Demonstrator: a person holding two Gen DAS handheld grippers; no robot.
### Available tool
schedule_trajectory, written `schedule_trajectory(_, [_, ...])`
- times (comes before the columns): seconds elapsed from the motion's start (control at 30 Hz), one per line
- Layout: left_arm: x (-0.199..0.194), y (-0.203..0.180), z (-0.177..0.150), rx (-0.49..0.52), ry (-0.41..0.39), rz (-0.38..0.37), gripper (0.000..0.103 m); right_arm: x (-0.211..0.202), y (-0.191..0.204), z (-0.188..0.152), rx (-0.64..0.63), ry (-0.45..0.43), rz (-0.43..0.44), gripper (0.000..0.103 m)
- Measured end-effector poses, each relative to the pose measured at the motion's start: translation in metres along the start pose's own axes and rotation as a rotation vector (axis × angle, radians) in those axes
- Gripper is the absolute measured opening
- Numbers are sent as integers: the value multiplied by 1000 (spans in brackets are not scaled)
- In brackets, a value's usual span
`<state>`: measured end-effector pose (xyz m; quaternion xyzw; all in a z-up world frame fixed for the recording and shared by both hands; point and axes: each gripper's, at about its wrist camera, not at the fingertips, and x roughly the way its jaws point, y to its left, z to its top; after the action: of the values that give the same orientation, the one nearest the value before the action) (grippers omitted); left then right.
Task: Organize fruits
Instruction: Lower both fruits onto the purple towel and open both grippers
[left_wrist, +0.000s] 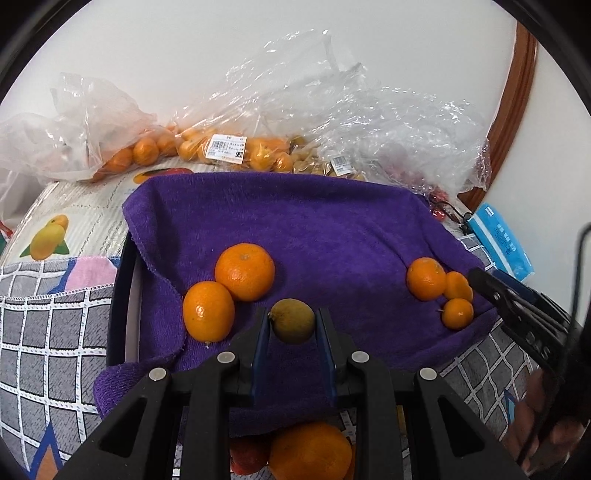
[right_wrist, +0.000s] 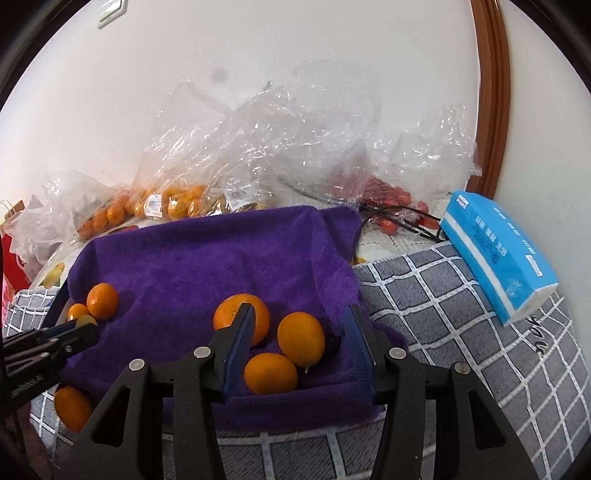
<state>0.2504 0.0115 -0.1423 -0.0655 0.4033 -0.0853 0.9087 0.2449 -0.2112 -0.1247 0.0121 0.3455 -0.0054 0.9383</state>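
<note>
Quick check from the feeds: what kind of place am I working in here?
Most likely a home, not a shop or lab: supermarket fruit bags lie against a plain wall, a purple towel lines the tray, and a tissue pack sits on a checked cloth.

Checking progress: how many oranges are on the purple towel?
5. Two oranges lie on the towel's left side; three cluster at its right, by the right gripper. None looks hidden.

oranges (right_wrist: 271, 347) on towel (left_wrist: 295, 221), bags (left_wrist: 258, 122) behind, tissue pack (right_wrist: 498, 254) right
</note>
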Motion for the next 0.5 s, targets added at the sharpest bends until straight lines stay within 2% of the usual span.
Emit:
schedule_trajectory(0.17, [-2,2,1,-16,2,-12,24,-22,11,-10,-63,7,-53,50])
schedule_trajectory(0.37, [-3,0,0,-11,-4,-8,25,-48,9,-21,-68,11,-80,50])
schedule_trajectory(0.5, [-4,0,0,-11,-20,-24,31,-67,4,-27,-64,9,-107,50])
